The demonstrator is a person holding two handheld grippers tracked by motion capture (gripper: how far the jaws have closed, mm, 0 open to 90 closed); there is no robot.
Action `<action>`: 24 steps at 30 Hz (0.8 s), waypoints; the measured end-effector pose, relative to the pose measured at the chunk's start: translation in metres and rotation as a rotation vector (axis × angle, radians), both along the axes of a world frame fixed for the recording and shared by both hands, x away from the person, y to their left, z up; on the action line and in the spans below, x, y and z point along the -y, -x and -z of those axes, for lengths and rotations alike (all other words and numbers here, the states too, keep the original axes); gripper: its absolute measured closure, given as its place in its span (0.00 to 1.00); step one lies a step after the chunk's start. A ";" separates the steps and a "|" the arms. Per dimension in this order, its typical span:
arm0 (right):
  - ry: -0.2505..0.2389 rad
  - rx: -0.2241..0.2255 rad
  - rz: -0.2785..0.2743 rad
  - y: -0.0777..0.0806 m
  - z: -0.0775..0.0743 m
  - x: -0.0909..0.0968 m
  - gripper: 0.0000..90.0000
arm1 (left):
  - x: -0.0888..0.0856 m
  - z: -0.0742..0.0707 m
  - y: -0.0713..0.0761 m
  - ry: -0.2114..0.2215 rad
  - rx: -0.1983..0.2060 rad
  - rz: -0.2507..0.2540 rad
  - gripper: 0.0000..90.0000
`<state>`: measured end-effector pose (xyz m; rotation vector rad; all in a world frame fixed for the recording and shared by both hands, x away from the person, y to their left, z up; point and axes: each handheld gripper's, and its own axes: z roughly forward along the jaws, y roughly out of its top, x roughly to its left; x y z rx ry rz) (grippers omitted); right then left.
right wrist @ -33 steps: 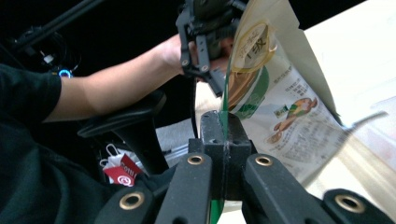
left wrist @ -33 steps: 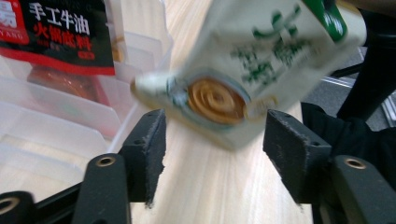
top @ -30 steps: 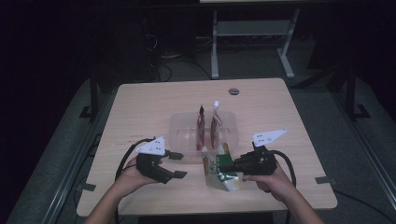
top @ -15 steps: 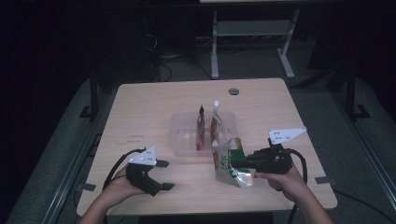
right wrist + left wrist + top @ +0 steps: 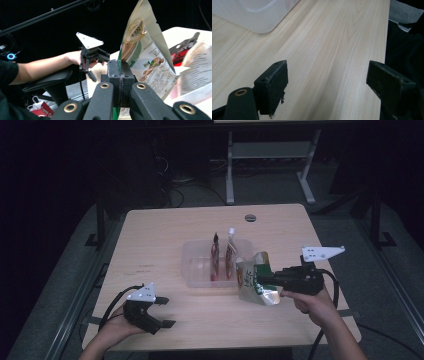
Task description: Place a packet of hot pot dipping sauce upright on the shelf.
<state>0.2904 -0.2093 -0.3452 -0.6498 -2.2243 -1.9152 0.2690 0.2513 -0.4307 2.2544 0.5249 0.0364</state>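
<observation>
From the high view, the right tool is clamped on a snack pouch and holds it just above the worktop, at the near right corner of a clear plastic tray. Two other pouches stand upright in the tray, side by side. The held pouch stands with its long axis roughly upright, leaning a little, so the tray lies just to its left and slightly farther away; that short gap looks like what the next move turns on. The left tool hangs low over the near left part of the worktop, its jaws wide apart and empty, well apart from the tray, so the right hand is much the nearer one. In the left gripper view, both black jaws stand apart over bare wood, with a corner of the tray at the far left. In the right gripper view, the jaws are pressed together on the lower edge of the pouch, which rises above them; the left tool shows farther off.
</observation>
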 end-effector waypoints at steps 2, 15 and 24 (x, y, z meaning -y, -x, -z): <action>-0.006 -0.002 0.019 -0.002 -0.001 0.003 1.00 | 0.000 0.000 0.000 -0.002 0.000 0.004 0.19; -0.022 0.013 0.116 -0.034 -0.007 0.010 1.00 | -0.006 0.001 -0.004 -0.015 0.001 -0.015 0.19; 0.016 -0.028 0.175 -0.065 0.000 0.009 1.00 | -0.012 0.000 -0.010 -0.015 0.009 -0.034 0.18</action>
